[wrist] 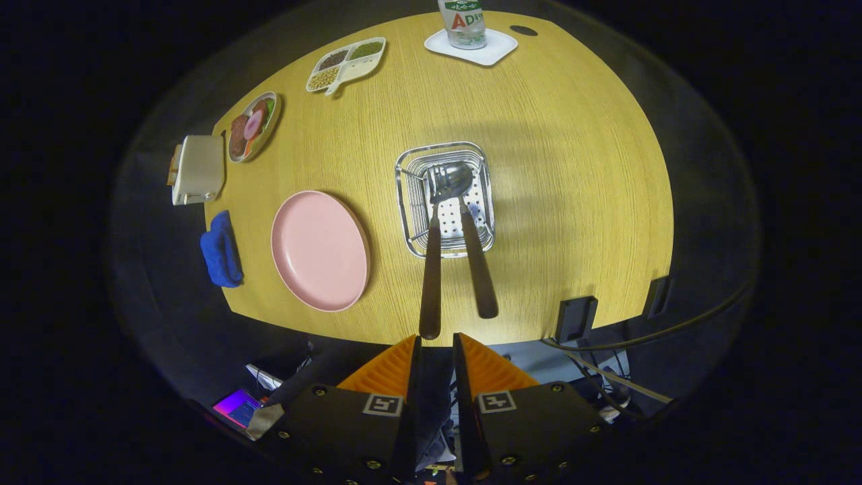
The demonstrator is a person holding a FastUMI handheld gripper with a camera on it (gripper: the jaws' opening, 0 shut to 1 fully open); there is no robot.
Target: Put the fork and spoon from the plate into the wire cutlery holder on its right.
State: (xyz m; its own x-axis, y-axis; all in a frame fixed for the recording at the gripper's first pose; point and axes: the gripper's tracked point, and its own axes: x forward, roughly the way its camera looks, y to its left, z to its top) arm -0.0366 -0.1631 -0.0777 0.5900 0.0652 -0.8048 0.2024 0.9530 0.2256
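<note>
The wire cutlery holder (444, 199) stands on the yellow wooden table, to the right of the pink plate (320, 250), whose surface is bare. Two utensils with dark brown handles stand in the holder, heads down. Their handles lean out over its near rim toward me. The spoon (479, 269) is the right one, its shiny bowl resting in the basket. The fork (429, 283) is the left one, its head partly hidden behind the spoon's bowl. My gripper (436, 345) hangs high above the table's near edge, just short of the handle tips. Its orange fingers (387, 369) are nearly together and hold nothing.
Left of the plate lies a blue cloth (220, 250), beyond it a cream toaster (198, 168) and a dish of toy food (252, 126). A divided tray of beans (347, 62) and a bottle on a white coaster (471, 46) stand at the far side. Cables hang off the near right edge.
</note>
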